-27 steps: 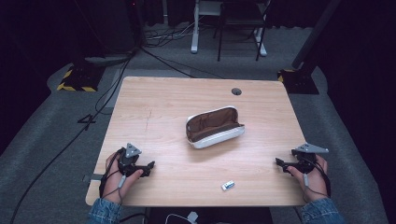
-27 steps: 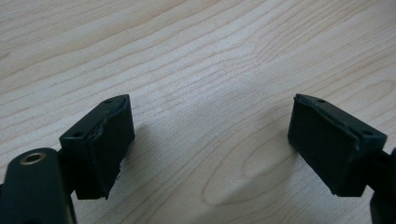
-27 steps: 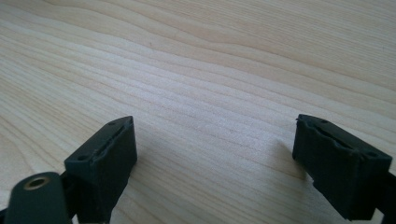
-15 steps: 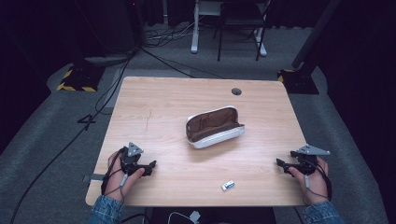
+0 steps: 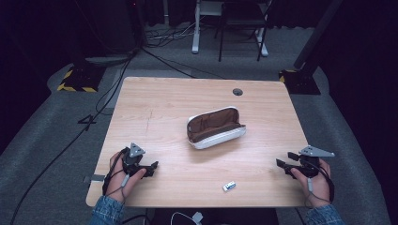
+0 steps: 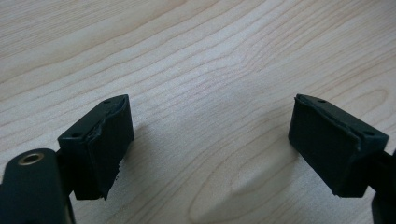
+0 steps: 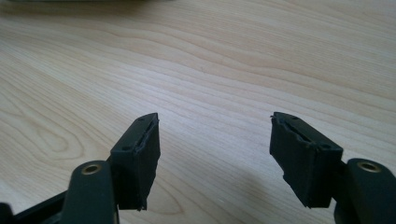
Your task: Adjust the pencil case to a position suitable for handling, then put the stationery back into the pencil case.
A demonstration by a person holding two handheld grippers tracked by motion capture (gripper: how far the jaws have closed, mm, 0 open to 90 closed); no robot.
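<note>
Light wood-grain desk [image 5: 159, 108], grommet hole [image 5: 238, 92] near its far edge. Around it, grey carpeted floor [image 5: 51, 154], with black cables [image 5: 108, 89] trailing across on the left. Far left: yellow-and-black striped base [image 5: 75, 79] of a dark stand; a similar dark base [image 5: 300, 80] at far right, just off the desk corner. Beyond the desk, white frame legs [image 5: 196, 28] and a dark chair [image 5: 241, 18]. Background is dark, detail not resolvable.
</note>
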